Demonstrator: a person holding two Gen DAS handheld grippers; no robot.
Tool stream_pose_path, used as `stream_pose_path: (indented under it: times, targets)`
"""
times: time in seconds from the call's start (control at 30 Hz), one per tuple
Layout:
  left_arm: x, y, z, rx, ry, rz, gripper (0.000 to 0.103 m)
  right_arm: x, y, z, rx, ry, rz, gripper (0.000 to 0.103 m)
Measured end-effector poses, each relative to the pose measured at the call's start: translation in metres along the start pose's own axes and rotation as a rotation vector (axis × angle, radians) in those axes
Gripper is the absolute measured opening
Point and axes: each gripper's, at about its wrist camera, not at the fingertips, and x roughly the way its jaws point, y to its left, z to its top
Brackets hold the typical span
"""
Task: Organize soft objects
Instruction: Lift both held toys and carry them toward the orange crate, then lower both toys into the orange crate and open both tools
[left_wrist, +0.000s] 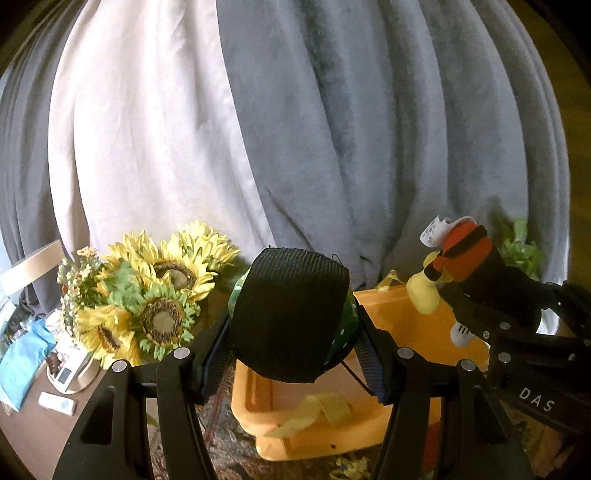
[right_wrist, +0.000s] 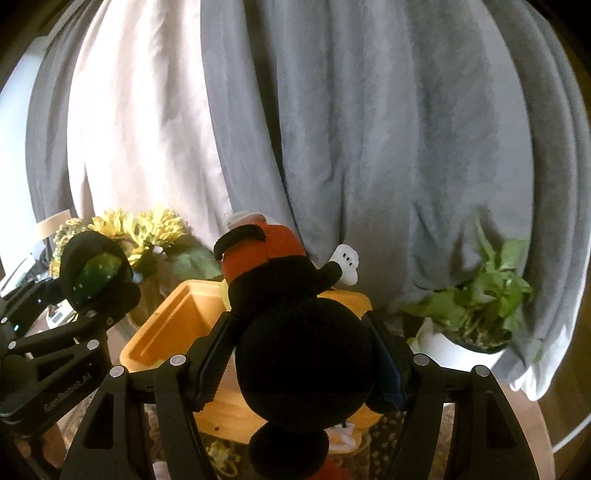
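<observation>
Grey and off-white curtains (left_wrist: 332, 110) are hung across the whole background, and a patterned cloth (left_wrist: 221, 443) is spread over the table below them.

From the left wrist view, the left claw (left_wrist: 291, 354) is seen closed on a soft toy with a black ribbed band (left_wrist: 291, 314) over a green, white-dotted body; the toy is pressed between both pads and held above the table. Just beyond and below this claw, an orange bin (left_wrist: 332, 424) is placed on the cloth, with a yellow strap (left_wrist: 314, 410) draped over its near rim. Ahead and to the left of the left claw, a bunch of artificial sunflowers (left_wrist: 147, 295) is stood, and further left a blue packet (left_wrist: 22, 358) and small white devices (left_wrist: 57, 402) are laid on the bare table.

From the right wrist view, the right claw (right_wrist: 303, 373) is seen clamped on the round black head of a plush mouse (right_wrist: 295, 332); its red shorts and white glove are pointed away from the claw, towards the curtains. The plush is held over the orange bin (right_wrist: 173, 317), which is located directly beneath and ahead of the claw. To the right of the right claw, a potted green plant (right_wrist: 487, 295) is set near the curtain hem. The left claw (right_wrist: 99, 291) with its green toy is visible to the left, level with the plush and apart from it.
</observation>
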Motion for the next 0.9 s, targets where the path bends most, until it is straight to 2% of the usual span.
stream_pose_path:
  times: [0.13,0.33,0.6,0.83,0.9]
  targets:
    - [0.020,0.001,0.003,0.013,0.013,0.020,0.061,0.026,-0.002,0.002,0.011,0.052,0.024,0.070]
    - [0.058,0.004,0.004,0.011,0.084,0.012,0.061,0.069,-0.008,0.004,0.040,0.160,0.064,0.070]
    - [0.112,-0.002,-0.004,0.010,0.225,-0.026,0.061,0.115,-0.017,0.000,0.047,0.273,0.089,0.070]
    - [0.144,-0.006,-0.017,0.029,0.345,-0.047,0.061,0.144,-0.012,-0.009,-0.006,0.380,0.131,0.070]
    - [0.151,-0.011,-0.021,0.035,0.378,-0.051,0.062,0.150,-0.010,-0.013,-0.008,0.410,0.149,0.073]
